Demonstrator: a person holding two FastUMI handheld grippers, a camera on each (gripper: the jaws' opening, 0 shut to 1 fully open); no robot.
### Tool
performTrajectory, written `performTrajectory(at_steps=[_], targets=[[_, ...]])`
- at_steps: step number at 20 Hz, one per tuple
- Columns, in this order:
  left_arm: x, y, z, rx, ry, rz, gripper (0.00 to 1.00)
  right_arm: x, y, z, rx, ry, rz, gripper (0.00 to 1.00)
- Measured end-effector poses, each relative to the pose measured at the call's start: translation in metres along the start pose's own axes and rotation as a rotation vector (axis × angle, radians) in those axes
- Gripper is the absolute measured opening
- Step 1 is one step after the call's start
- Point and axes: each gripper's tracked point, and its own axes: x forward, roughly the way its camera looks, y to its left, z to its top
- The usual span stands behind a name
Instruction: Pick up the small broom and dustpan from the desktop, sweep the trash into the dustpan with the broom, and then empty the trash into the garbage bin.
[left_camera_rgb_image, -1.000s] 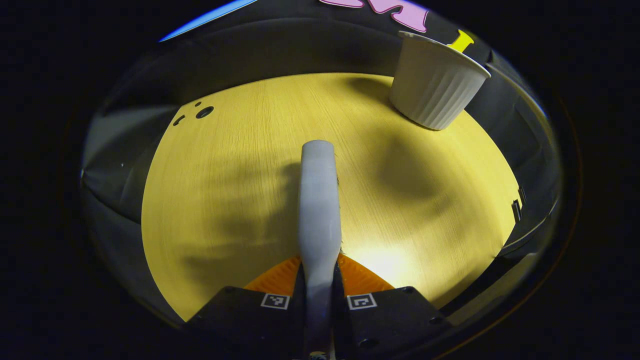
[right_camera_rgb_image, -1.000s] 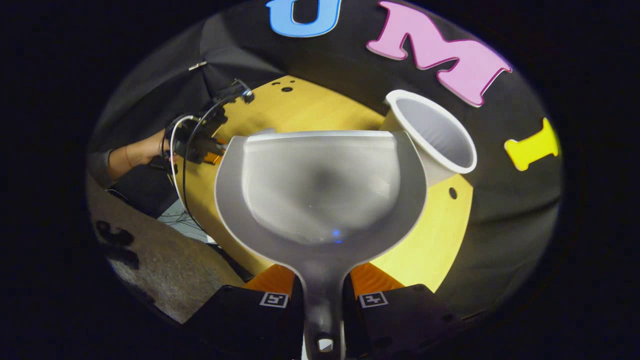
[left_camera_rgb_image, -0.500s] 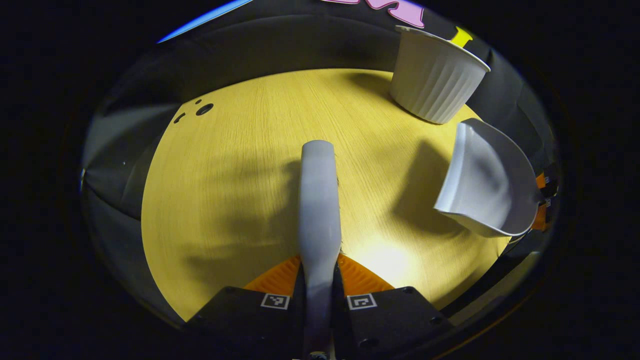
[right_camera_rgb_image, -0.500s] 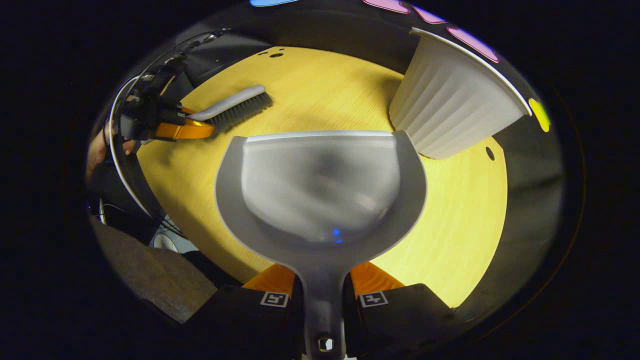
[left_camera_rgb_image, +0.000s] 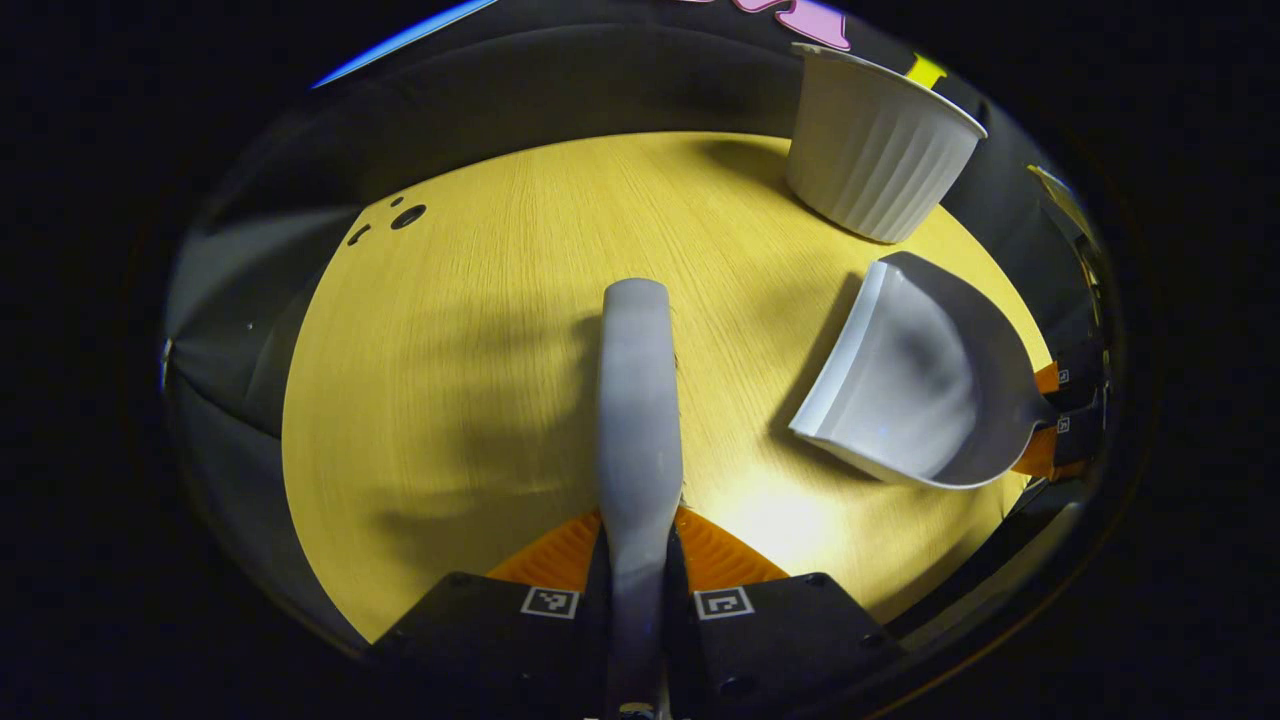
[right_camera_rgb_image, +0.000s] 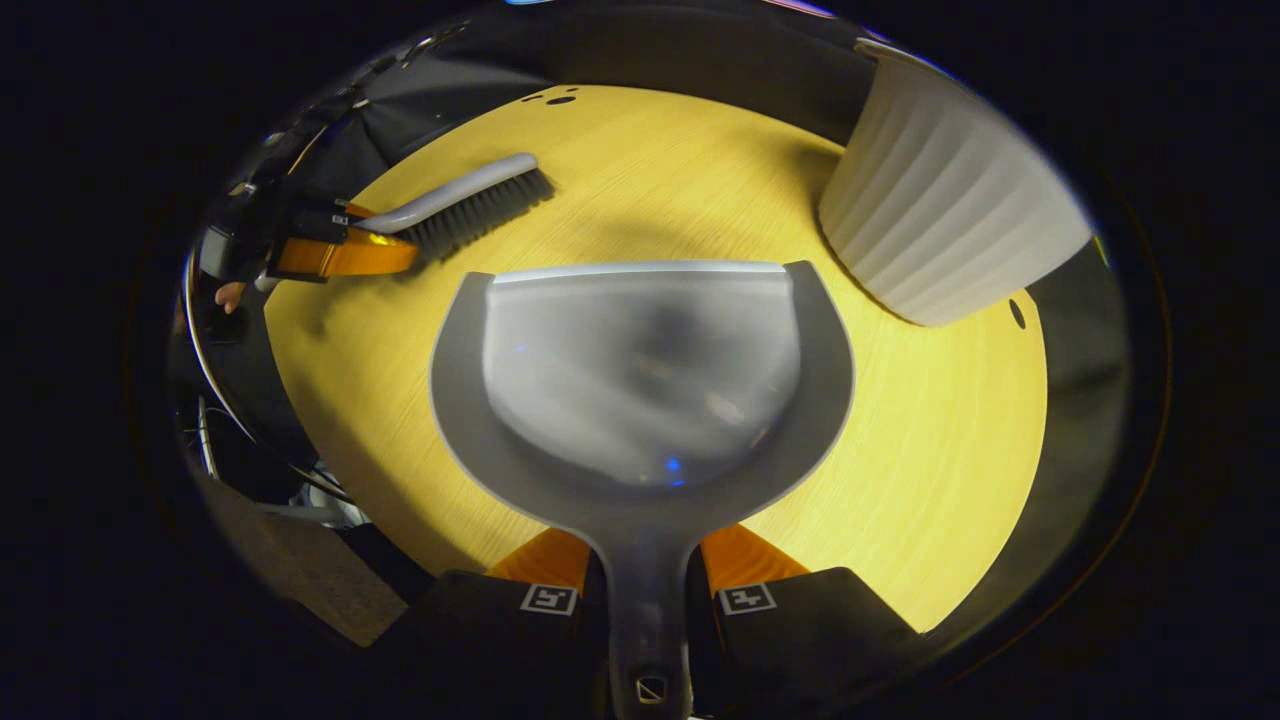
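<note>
The left gripper (left_camera_rgb_image: 637, 560) is pinching the smooth grey plastic handle of the small broom (left_camera_rgb_image: 636, 400), whose dark bristles rest on the yellow wood-grain desktop (left_camera_rgb_image: 480, 330) towards its left edge. The right gripper (right_camera_rgb_image: 645, 590) is clamped on the stem of the dustpan (right_camera_rgb_image: 640, 380), a rounded grey scoop with a straight front lip, sitting low over the middle of the desktop. A white ribbed garbage bin (right_camera_rgb_image: 940, 220), flaring upward, stands at the far right corner, just beside the dustpan.
</note>
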Motion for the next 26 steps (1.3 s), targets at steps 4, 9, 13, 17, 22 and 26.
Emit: performTrajectory(at_steps=[4,9,13,17,22,26], targets=[[0.000,0.001,-0.001,0.008,0.011,0.023,0.28,0.001,-0.001,-0.004,-0.041,0.016,-0.008,0.36],[0.000,0.003,-0.002,0.026,0.025,0.044,0.29,0.002,0.000,-0.007,0.000,0.026,0.014,0.37],[0.000,0.001,-0.005,0.034,0.054,0.022,0.30,0.001,0.000,-0.006,-0.002,0.027,0.006,0.38],[-0.003,-0.005,-0.001,0.066,0.038,0.024,0.34,-0.010,-0.002,-0.009,0.002,0.020,0.015,0.43],[-0.020,-0.007,0.007,0.098,0.004,0.033,0.48,-0.035,0.000,-0.002,0.058,-0.018,0.051,0.45],[-0.042,-0.009,0.014,0.103,-0.026,0.023,0.55,-0.071,-0.004,0.009,0.086,-0.087,0.049,0.36]])
